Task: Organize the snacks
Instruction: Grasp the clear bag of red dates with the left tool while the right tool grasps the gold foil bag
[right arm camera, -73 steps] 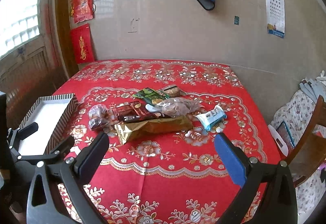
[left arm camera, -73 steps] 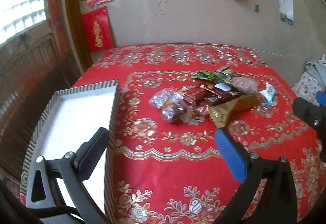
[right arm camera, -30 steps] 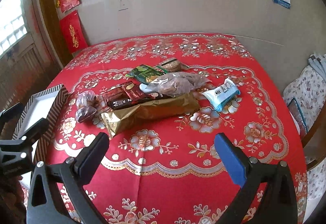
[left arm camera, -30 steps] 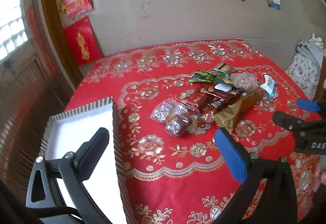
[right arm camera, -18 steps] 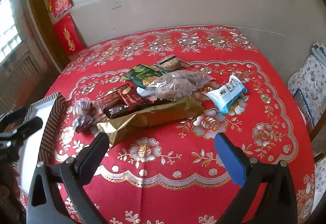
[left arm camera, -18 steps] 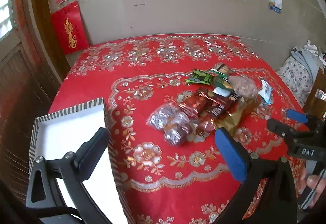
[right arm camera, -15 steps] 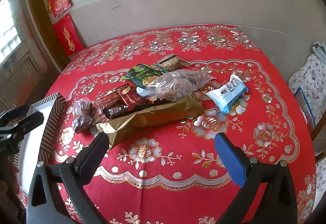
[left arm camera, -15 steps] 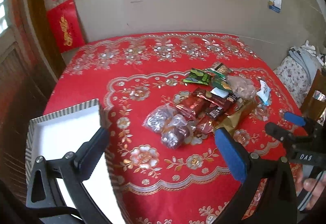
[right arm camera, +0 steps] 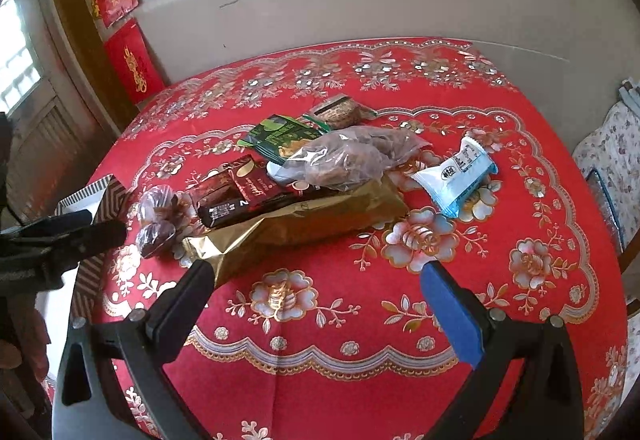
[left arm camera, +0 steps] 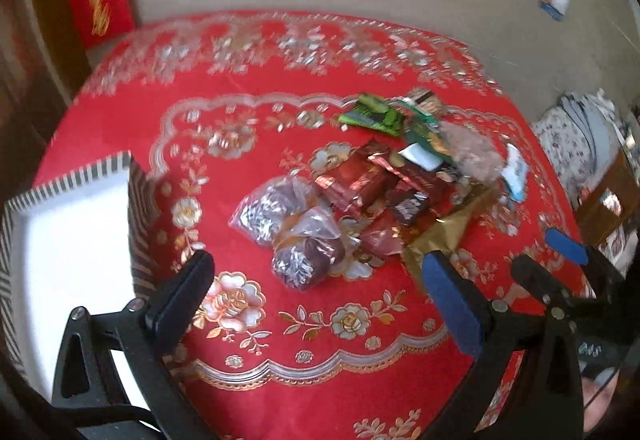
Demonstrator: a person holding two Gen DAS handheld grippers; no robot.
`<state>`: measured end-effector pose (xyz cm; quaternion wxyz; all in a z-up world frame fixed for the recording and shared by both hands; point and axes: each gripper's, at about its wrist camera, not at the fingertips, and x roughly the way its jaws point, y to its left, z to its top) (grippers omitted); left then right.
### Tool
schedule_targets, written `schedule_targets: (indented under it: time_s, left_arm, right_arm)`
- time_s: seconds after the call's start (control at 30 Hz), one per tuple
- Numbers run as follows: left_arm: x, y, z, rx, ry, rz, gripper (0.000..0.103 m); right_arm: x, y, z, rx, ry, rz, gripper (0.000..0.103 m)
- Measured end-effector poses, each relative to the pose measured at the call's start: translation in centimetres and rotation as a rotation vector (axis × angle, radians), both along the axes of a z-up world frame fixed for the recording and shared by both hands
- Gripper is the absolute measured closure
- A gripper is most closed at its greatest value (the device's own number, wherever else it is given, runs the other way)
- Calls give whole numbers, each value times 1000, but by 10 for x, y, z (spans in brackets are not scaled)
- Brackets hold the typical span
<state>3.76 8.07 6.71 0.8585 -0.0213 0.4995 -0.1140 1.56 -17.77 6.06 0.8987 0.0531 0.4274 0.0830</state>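
Both grippers are spread wide and carry nothing. The left gripper [left arm camera: 316, 280] hangs low over the front of the worktop [left arm camera: 320, 352], and the nearest item, a clear bag of dark sweets [left arm camera: 306, 260], lies just beyond the gap between its fingers, slightly to the side of the black finger. A second clear bag [left arm camera: 268, 209] touches it on the far side.

The right gripper [right arm camera: 316, 280] faces the gold foil pouch [right arm camera: 304, 220], whose long axis runs crosswise to the gripper's line of sight, with its crimped near corner just ahead of the black finger. Judged from this, the left gripper is the nearer to the sweets, the right to the pouch.

Taking the pouch as landmark:
- a dark chocolate bar [right arm camera: 240, 205] and a red-brown packet [right arm camera: 232, 183] overlap its far edge;
- a clear bag of brown pieces [right arm camera: 348, 155] lies beyond these;
- green packets [right arm camera: 280, 135] lie further back;
- a blue-and-white packet [right arm camera: 456, 175] lies apart on the right gripper's side.

An empty white tray with a striped rim [left arm camera: 80, 175] sits at the worktop's edge, beside the left gripper. It is the probable destination, and no snack is in it yet.

The worktop carries a red floral cloth. A plain wall with red hangings [right arm camera: 132, 61] lies behind.
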Motion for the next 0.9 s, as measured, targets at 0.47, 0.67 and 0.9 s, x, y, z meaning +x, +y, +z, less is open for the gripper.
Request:
schedule_targets:
  time_s: [0.47,0.67,0.9]
  left_arm:
    - [26,-9,-22,36,36,104,0]
    - [35,-12,-35,36,91,127,0]
    - [36,-16,-42,40,110,118,0]
  right_arm:
    - [25,-6,-12,113,75,-34,0]
    - [39,-10,-21,167,134,-74,1]
    - [52,-9,-28,173,161,-95,16]
